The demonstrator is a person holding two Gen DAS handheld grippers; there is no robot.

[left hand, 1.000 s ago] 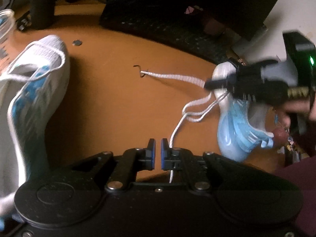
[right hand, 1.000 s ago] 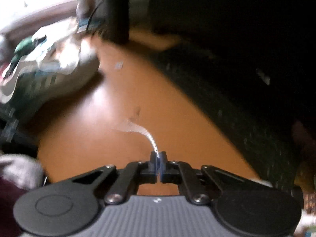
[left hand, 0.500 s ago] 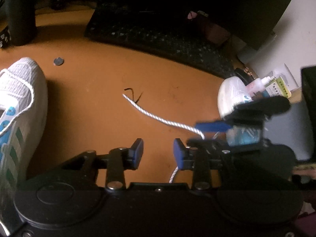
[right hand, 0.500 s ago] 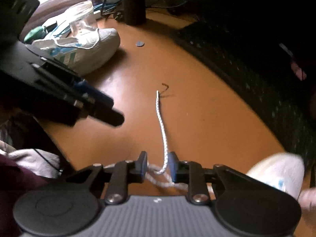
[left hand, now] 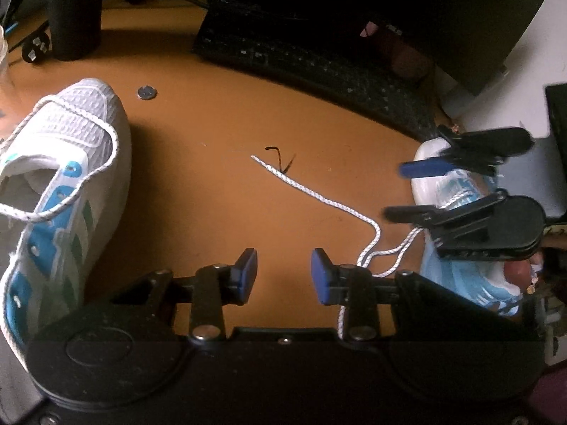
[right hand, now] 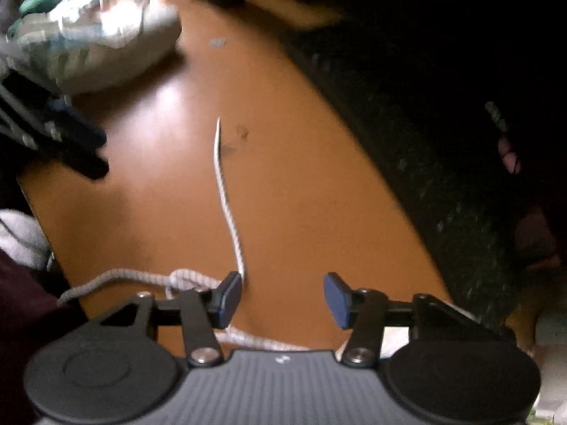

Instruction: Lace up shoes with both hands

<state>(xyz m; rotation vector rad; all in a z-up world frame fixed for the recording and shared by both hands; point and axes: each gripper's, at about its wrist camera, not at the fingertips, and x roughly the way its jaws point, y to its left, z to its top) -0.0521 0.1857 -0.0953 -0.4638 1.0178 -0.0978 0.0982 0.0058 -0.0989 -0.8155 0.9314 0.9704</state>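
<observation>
Both hand-held grippers, left (left hand: 283, 271) spread and right (right hand: 282, 295) opening, hold nothing as I watch: the lace (left hand: 319, 196) lies loose on the counter (left hand: 212, 134), running forward-left from the blue shoe (left hand: 457, 272), nearer my right; no writing readable.

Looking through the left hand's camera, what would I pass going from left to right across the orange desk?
White sneaker with blue patches → coin → loose white lace end → the other gripper's fingers, over a pale blue shoe.
</observation>
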